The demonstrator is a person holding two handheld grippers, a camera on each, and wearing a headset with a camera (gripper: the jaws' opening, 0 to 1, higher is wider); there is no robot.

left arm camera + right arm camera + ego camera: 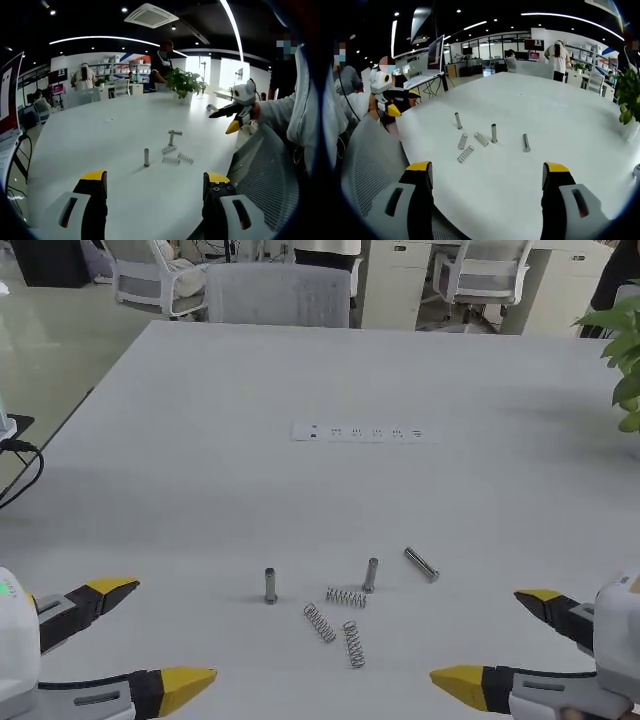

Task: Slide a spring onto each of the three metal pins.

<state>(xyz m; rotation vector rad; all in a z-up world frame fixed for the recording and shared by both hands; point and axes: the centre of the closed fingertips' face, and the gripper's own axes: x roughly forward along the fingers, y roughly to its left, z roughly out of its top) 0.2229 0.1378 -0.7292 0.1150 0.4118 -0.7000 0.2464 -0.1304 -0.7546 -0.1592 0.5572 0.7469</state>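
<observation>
Both grippers hover low at the near side of the white table (300,380), one on each side, jaws angled in toward the middle. The left gripper (150,635) is spread wide with nothing in it. The right gripper (495,640) is the same, gaping and empty. The parts sit between them, a bit further out. The left pin (270,585) and middle pin (371,575) stand upright, while the right pin (421,564) lies on its side. The three springs (319,623) lie flat in a loose bunch just nearer than the pins, none on a pin yet
</observation>
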